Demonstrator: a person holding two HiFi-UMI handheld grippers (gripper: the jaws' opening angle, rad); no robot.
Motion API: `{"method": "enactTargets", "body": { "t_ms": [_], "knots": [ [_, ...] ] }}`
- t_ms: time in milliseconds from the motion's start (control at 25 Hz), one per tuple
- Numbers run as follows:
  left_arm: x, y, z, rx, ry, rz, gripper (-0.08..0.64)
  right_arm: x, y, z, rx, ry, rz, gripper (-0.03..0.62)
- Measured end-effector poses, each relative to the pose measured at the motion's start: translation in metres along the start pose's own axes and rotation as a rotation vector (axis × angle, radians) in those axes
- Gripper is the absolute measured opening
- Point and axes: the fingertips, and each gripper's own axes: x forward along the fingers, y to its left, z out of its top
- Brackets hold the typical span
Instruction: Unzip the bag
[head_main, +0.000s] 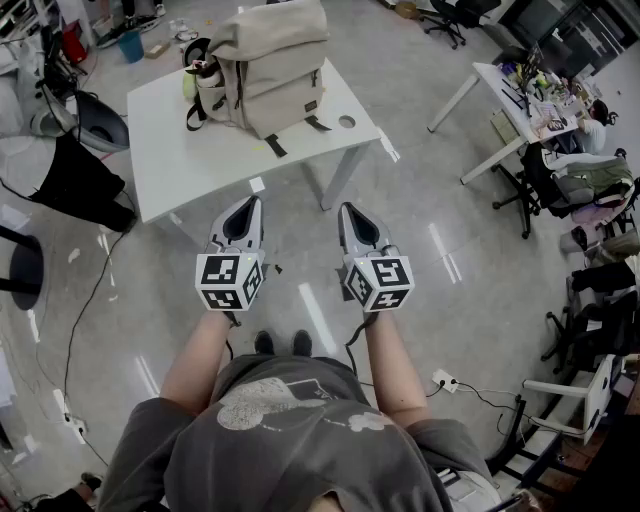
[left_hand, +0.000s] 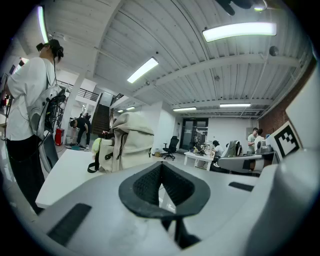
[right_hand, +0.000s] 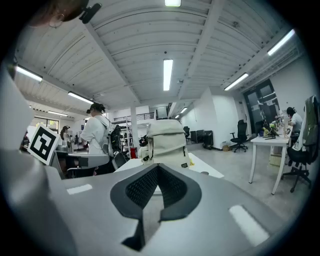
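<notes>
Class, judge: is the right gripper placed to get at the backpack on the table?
Probably not yet: the right gripper hangs short of the table; nothing blocks its path to the backpack.

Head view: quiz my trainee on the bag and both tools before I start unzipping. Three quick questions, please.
1. True or false: the beige bag stands on the white table.
2. Pick one. The left tool is: A) shut on a zipper pull; B) shut, empty and apart from the bag; C) open around a strap.
3. Fill the gap: the right tool has its jaws ___ and touches nothing.

Key: 1 true; 2 B; 3 shut.
</notes>
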Motion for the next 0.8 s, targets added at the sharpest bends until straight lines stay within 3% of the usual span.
{"method": "enactTargets", "body": {
  "t_ms": [800],
  "knots": [
    [-0.012, 0.003, 0.0, -0.001, -0.006, -0.007, 0.005, -0.005, 0.015, -0.003, -0.021, 0.0, -0.008, 0.0]
  ]
}}
